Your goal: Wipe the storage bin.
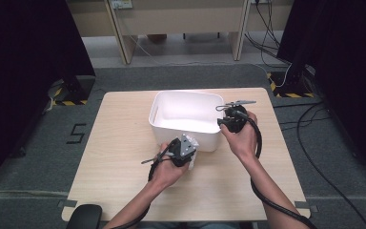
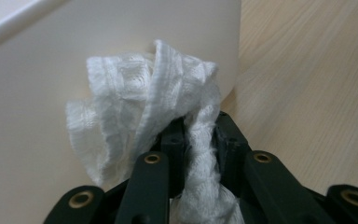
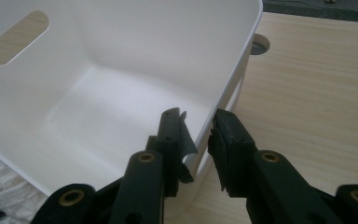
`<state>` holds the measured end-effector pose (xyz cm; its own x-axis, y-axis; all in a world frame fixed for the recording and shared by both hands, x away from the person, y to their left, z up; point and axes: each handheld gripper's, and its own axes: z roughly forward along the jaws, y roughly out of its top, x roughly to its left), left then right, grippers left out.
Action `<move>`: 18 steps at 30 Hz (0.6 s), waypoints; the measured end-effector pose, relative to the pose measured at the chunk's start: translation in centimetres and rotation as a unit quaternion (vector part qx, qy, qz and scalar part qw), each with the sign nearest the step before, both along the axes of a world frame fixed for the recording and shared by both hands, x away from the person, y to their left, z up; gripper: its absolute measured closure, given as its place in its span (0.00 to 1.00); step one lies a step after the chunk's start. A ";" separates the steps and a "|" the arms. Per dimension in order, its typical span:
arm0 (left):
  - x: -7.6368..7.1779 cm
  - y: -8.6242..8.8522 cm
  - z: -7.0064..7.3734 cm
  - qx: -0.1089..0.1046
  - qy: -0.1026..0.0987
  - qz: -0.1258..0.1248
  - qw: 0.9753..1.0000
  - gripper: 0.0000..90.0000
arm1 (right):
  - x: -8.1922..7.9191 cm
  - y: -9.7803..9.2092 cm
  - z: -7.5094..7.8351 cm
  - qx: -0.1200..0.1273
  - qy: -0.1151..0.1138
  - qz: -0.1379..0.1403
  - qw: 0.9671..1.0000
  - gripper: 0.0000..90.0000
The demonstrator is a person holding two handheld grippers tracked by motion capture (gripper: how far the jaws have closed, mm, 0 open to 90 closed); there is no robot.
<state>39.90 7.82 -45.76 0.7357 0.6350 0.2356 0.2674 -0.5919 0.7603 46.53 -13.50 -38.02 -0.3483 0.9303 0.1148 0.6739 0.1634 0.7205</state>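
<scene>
A white plastic bin [image 1: 186, 93] stands at the middle of a wooden table [image 1: 124, 157]. My left gripper [image 1: 189, 147] is at the bin's front wall, shut on a crumpled white cloth [image 1: 194, 142]. In the left gripper view the cloth [image 2: 144, 93] bunches up from between the jaws of the left gripper [image 2: 199, 122], pressed against the bin's outer wall [image 2: 51, 60]. My right gripper [image 1: 224, 123] sits at the bin's right rim. In the right gripper view, the right gripper [image 3: 196, 125] straddles the bin's wall [image 3: 121, 46], one jaw inside and one outside, closed on it. The bin's inside is bare.
A round cable hole [image 3: 260, 44] is cut in the table beyond the bin's corner. Bare tabletop [image 1: 119, 124] lies left of the bin. A black round object [image 1: 83, 217] sits at the table's near left corner. Cables [image 1: 314, 143] trail on the floor at the right.
</scene>
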 end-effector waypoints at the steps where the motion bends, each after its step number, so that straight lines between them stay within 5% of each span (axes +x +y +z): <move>1: 0.0 0.0 -0.1 0.000 0.000 0.000 1.000 0.85 | 0.0 0.0 0.0 0.000 0.001 0.000 1.000 0.82; 18: 0.2 -0.2 -1.3 0.013 0.009 -0.002 1.000 0.85 | 0.0 0.0 0.0 0.000 0.001 0.000 1.000 0.82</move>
<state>40.14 7.66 -47.09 0.7427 0.6255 0.2390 0.2783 -0.6130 0.7395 46.55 -13.49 -38.01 -0.3488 0.9300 0.1160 0.6747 0.1632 0.7198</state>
